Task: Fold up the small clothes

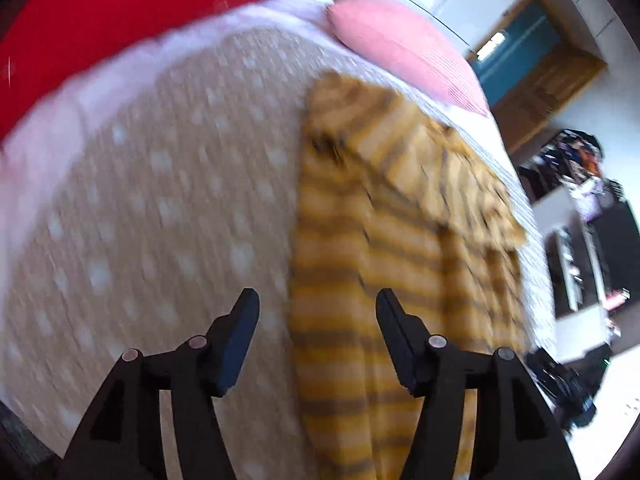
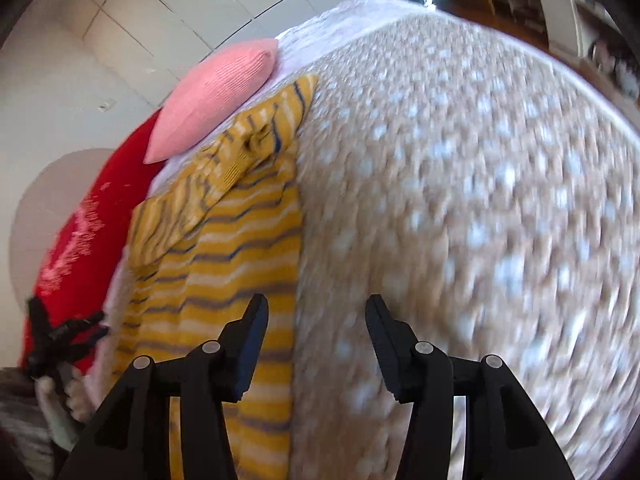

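A bedroom in a home: a bed spread with a beige, white-dotted cover fills both views. At its head lie a pink cushion and, beside it, a red pillow. Behind the bed rises a white tiled wall. Beyond its far side stand a wood-framed doorway and cluttered shelves.

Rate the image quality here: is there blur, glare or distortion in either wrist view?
Left wrist view: motion blur smears the striped garment and dotted blanket, while the left tool stays sharp. Right wrist view: the same smear, heaviest on the blanket at right; the right tool is crisp. Both show strong fisheye bending and dark corners; no harsh glare.
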Demonstrator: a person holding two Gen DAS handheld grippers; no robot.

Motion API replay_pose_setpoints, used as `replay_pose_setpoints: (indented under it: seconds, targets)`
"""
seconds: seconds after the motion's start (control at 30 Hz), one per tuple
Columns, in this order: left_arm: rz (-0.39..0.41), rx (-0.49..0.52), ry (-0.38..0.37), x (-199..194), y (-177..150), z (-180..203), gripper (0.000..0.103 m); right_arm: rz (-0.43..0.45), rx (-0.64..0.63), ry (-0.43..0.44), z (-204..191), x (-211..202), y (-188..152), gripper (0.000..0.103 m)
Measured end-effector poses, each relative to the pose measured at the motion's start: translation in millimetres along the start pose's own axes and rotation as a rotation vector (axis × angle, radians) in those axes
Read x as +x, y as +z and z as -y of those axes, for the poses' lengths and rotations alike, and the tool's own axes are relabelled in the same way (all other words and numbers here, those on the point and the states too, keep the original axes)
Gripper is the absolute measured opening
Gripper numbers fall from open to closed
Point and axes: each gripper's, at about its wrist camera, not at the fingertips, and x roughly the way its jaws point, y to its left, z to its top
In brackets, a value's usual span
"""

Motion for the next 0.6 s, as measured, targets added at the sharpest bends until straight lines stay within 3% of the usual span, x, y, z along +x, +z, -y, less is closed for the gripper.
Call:
replay_pose_setpoints:
  seconds: [0.13, 0.27, 0.37, 0.43, 0.5, 0.57, 0.6]
  targets:
    - [-0.065, -0.047, -0.141, 8, -43, -2, 0.060, -0.064, 0.081, 0.182, 13, -9, -35, 0.055]
    - [-0.020, -0.051, -0.208, 1, -78, 4, 0.062, -0.099, 0.154, 0.324, 17, -10, -58, 0.056]
    - [-0.044, -0.080, -0.320, -3, -98, 7, 0.065, -0.106, 0.187, 0.398, 16, -12, -69, 0.059]
    - [-0.060, -0.087, -0.347, -6, -108, 10, 0.065, -0.127, 0.230, 0.488, 14, -12, -77, 0.060]
    - [-0.060, -0.082, -0.320, -9, -116, 12, 0.052, -0.157, 0.223, 0.537, 5, -11, -85, 0.064]
    - [-0.066, -0.073, -0.280, -11, -122, 15, 0.032, -0.166, 0.185, 0.524, -5, -10, -93, 0.064]
    - [-0.065, -0.070, -0.263, -11, -124, 15, 0.030, -0.174, 0.153, 0.504, -13, -10, -99, 0.064]
